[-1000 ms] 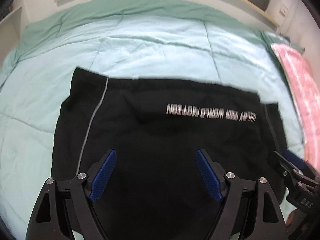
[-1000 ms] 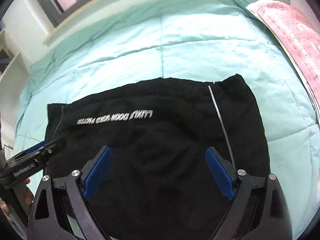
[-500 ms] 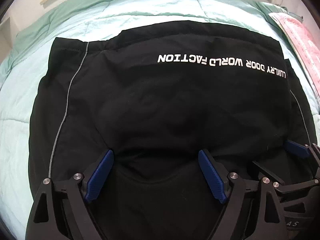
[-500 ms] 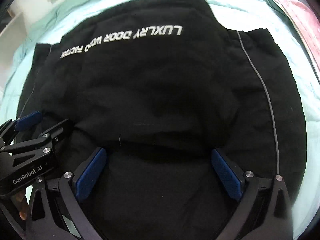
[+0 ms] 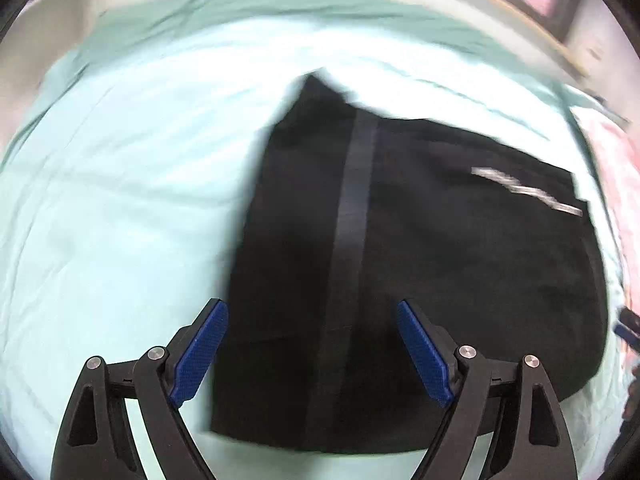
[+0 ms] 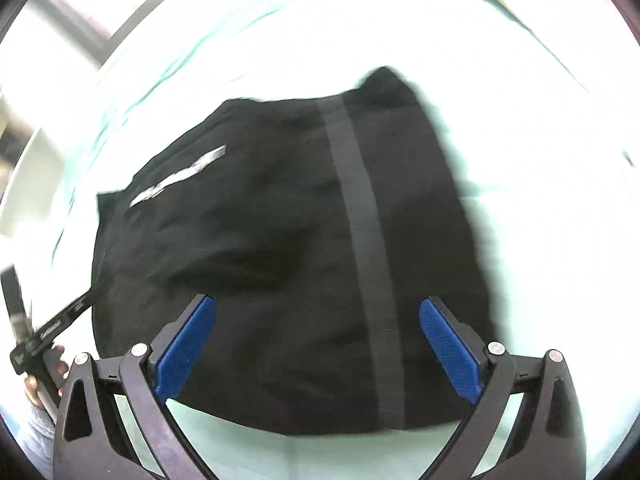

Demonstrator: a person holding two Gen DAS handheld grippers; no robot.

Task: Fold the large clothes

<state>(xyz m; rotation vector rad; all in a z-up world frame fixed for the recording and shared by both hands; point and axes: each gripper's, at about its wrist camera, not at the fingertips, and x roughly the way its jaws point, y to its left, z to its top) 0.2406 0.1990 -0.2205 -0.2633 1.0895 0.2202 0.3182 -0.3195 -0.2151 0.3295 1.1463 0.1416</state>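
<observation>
A black garment (image 5: 420,264) with a grey side stripe and white lettering lies folded and flat on the mint-green bed cover (image 5: 120,200). It also shows in the right wrist view (image 6: 280,248). My left gripper (image 5: 312,344) is open and empty, above the garment's near left part. My right gripper (image 6: 316,344) is open and empty, above the garment's near right part. The left gripper's body shows at the left edge of the right wrist view (image 6: 44,328). Both views are motion-blurred.
A pink patterned cloth (image 5: 616,184) lies at the bed's right side. A wooden ledge (image 5: 500,12) and a window run behind the bed. The bed cover (image 6: 560,200) spreads to the right of the garment.
Both grippers have pulled back and turned outward from the garment, left to its left side, right to its right side. The garment now looks smaller and its lettering sits off to the side.
</observation>
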